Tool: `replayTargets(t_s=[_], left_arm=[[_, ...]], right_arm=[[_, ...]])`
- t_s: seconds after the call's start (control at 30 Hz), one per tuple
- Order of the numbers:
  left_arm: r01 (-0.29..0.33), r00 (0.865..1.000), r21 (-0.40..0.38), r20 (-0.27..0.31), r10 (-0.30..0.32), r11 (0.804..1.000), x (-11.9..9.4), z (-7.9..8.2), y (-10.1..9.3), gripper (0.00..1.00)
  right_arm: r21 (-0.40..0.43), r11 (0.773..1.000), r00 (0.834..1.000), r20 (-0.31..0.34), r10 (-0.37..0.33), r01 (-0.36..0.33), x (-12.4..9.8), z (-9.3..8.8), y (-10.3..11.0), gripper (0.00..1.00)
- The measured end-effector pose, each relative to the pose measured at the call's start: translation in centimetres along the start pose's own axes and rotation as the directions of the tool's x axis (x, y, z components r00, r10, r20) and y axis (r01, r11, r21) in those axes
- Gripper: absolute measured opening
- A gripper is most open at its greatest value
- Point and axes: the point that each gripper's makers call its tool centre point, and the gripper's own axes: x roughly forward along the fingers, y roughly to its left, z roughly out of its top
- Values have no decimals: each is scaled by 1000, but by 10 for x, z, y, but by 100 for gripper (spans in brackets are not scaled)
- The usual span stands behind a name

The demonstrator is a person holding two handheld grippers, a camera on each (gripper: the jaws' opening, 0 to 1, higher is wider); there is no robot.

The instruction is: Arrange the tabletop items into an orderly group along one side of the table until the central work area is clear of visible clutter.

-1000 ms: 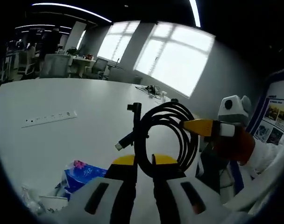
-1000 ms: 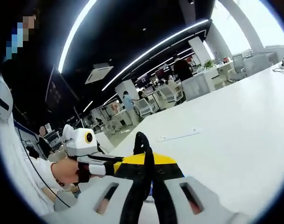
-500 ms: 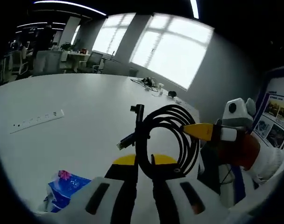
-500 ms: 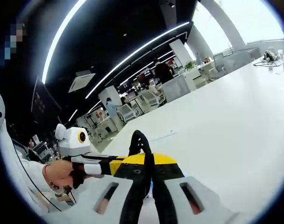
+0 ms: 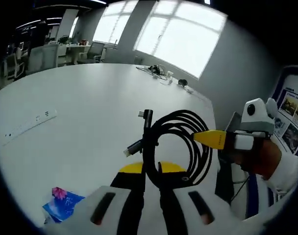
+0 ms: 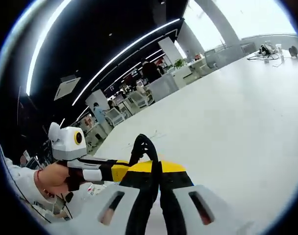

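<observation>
Pinching one coiled black cable (image 5: 176, 142) from both sides, the left tongs (image 5: 150, 172) and right tongs (image 5: 203, 137) hold it above the white table (image 5: 85, 107), a blue packet (image 5: 63, 208) lying below-left of the left tongs

Coiled round cable (image 5: 176, 147): black all over, silver at plug tip. Left gripper (image 5: 150, 177): black jaws, yellow band across top, pale grey body below. Right gripper (image 5: 200, 136): yellow tip, white and black band behind. Big flat table (image 5: 85, 103): plain white. Long thin power strip (image 5: 26, 125): white, small dark marks. Small plastic packet (image 5: 62, 204): blue, pink flower picture printed on it. Wall poster (image 5: 292, 117): blue edge, small pictures.

Right gripper view: left gripper (image 6: 134, 164) yellow and black, white band.
</observation>
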Motion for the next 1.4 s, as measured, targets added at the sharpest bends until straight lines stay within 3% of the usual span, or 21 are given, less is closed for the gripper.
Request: replayTargets(t_s=[0.37,0.67,0.97,1.4], left_arm=[[-19,994,7,-104,20,1000,32,-10,17,6],[-30,980,15,-197,32,999,55,-20,32,5],[-24,967,42,-252,34,999,73,-25,39,5],[-16,946,58,-323,34,998,82,-45,45,6]], right_arm=[[100,993,998,-14,-59,61,17,-16,-38,0],[160,983,995,-29,-91,94,32,-28,-60,0],[211,969,991,-33,-127,131,41,-37,-78,0],[262,948,984,-74,-165,178,50,-59,-95,0]])
